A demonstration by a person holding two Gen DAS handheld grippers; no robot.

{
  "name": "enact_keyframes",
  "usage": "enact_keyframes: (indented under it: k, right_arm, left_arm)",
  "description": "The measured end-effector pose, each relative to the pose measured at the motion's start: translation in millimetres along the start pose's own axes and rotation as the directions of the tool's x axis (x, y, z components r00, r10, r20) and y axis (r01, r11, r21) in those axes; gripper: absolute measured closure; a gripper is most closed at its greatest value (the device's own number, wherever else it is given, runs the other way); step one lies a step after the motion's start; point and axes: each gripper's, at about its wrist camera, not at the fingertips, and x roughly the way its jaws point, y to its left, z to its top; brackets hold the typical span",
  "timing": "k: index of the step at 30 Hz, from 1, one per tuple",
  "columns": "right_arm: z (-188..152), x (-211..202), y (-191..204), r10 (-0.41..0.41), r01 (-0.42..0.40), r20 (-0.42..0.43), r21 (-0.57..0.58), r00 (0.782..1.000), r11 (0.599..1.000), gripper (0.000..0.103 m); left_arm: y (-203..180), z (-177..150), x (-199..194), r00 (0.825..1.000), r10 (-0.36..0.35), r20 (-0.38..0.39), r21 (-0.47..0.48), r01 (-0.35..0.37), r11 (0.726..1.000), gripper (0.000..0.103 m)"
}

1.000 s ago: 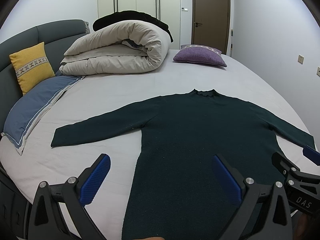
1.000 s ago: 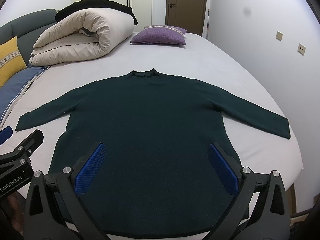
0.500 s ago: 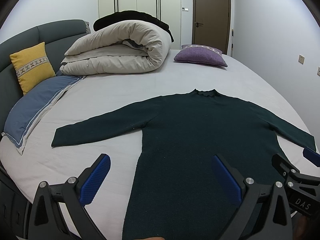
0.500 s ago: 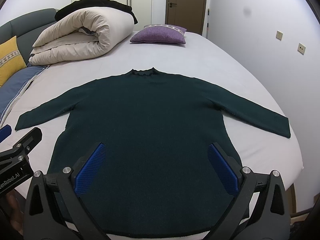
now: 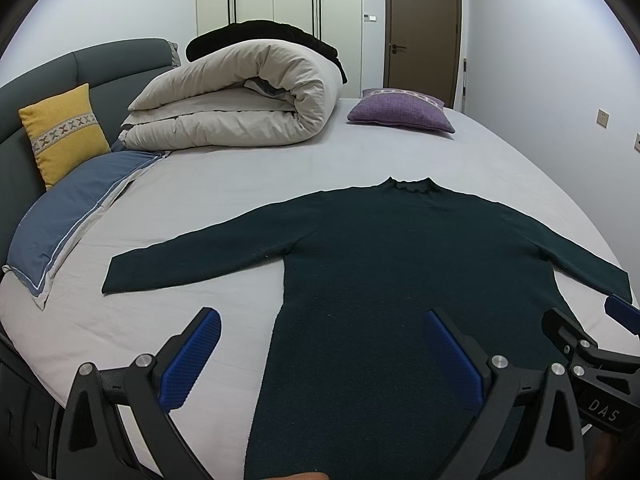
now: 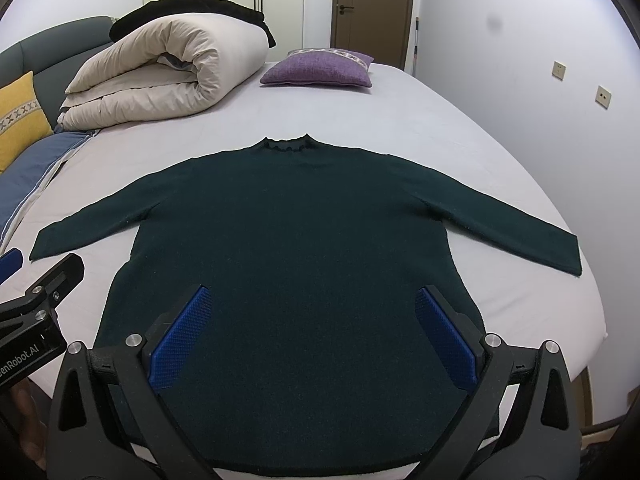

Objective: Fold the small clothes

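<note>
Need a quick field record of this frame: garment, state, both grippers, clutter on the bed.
garment: dark green knit long-sleeved sweater
state: flat, unfolded, sleeves spread, collar away from the cameras
surface: bed with pale grey sheet
left hand-held gripper: open, empty, near the hem
right hand-held gripper: open, empty, over the lower body
clutter: rolled beige duvet; purple cushion; yellow cushion

Left gripper (image 6: 16, 264) a touch lower at the right wrist view's edge; nothing else shifted.
</note>
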Motion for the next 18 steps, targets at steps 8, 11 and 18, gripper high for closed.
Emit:
enact_keyframes:
  k: [8,11,18]
  right_arm:
    - [-1.1,1.3,2.4,0.0,0.0,-0.004,-0.003,1.0,1.0,0.0]
    - [-1.6,1.4,2.8,0.0,0.0,-0.005,-0.003,1.0,1.0,0.0]
    - [-2.1,2.3,4.5,-0.002,0.002,-0.007,-0.005,1.0,1.0,0.0]
  left_arm:
    - [4.8,-1.7,0.2,1.0,-0.002,-0.002,-0.001,0.002,1.0,0.0]
    - [8.2,-2.8,0.5,1.0,-0.001,-0.005,-0.003,0.001,1.0,0.0]
    - [6.0,-0.8,3.2,1.0,-0.003,-0.011,-0.005,0.003,1.0,0.0]
